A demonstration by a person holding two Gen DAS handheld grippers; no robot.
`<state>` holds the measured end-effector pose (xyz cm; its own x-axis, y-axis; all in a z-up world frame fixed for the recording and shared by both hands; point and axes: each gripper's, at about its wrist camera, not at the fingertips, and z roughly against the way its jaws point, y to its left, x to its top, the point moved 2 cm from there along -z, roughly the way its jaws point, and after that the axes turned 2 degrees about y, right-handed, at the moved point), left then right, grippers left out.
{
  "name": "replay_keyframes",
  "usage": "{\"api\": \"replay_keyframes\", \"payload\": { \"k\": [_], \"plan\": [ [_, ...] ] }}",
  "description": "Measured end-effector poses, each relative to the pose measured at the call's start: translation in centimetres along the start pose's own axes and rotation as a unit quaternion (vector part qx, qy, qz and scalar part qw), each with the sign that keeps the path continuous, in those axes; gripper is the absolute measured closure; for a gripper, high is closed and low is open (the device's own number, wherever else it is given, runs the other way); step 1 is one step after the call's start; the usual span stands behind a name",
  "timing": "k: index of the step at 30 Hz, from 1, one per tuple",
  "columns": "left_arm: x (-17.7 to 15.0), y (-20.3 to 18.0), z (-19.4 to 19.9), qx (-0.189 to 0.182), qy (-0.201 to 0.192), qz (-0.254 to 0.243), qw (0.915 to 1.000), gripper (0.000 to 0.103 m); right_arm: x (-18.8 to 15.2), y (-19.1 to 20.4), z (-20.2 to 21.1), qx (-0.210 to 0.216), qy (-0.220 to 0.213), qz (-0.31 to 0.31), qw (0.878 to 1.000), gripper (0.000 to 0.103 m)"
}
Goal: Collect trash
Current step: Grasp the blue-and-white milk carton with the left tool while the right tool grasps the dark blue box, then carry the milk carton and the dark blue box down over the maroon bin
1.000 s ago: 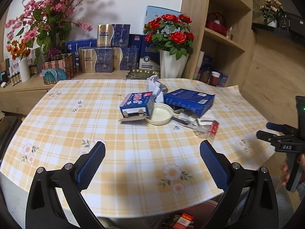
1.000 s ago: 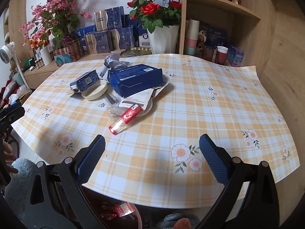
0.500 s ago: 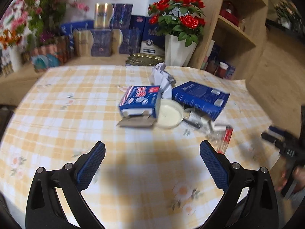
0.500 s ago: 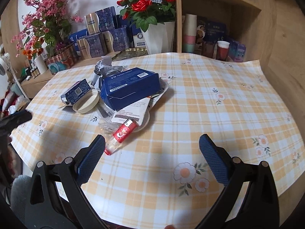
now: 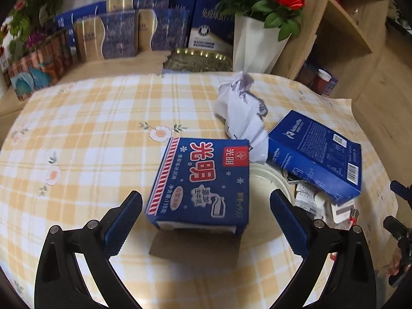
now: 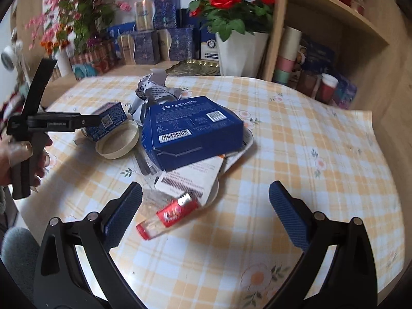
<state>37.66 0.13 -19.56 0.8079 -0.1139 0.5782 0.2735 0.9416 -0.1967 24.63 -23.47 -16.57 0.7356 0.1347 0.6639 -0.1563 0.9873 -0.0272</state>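
A pile of trash lies on the checked table [image 5: 77, 154]. A small blue milk carton [image 5: 203, 182] with red characters lies between the open jaws of my left gripper [image 5: 206, 221]; the fingers do not touch it. It also shows in the right wrist view [image 6: 108, 125]. Beside it are a round cream lid [image 6: 117, 143], crumpled white paper [image 5: 242, 113] and a large blue coffee box [image 6: 193, 131]. My right gripper [image 6: 206, 219] is open, over a red-labelled clear wrapper [image 6: 167, 216] and a white leaflet [image 6: 190, 177].
Gift boxes [image 5: 118, 36], a white vase of red roses [image 6: 239, 49] and a pink flower arrangement [image 6: 74, 13] stand behind the table. Wooden shelves [image 6: 334, 38] with cups stand at the right. The left gripper's body [image 6: 38, 126] and hand show at the right view's left edge.
Both grippers have moved forward toward the trash pile. The left gripper now has the milk carton between its open fingers. The right one has come close to the wrapper.
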Motion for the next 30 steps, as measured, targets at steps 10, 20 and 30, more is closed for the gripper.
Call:
{"api": "replay_keyframes", "payload": {
  "k": [10, 20, 30],
  "plan": [
    [-2.2, 1.2, 1.1, -0.014, 0.004, 0.031, 0.9994, 0.029, 6.0, 7.8, -7.5, -0.057, 0.098, 0.193, 0.975, 0.007],
    [-3.8, 3.3, 5.0, -0.022, -0.033, 0.049, 0.9980, 0.030, 7.4, 9.5, -14.4, -0.162, 0.187, 0.261, 0.933, 0.027],
    [-3.2, 0.8, 8.8, -0.030, -0.073, 0.016, 0.9968, 0.029, 12.1, 8.0, -7.5, -0.180, 0.094, 0.252, 0.946, 0.077]
  ]
}}
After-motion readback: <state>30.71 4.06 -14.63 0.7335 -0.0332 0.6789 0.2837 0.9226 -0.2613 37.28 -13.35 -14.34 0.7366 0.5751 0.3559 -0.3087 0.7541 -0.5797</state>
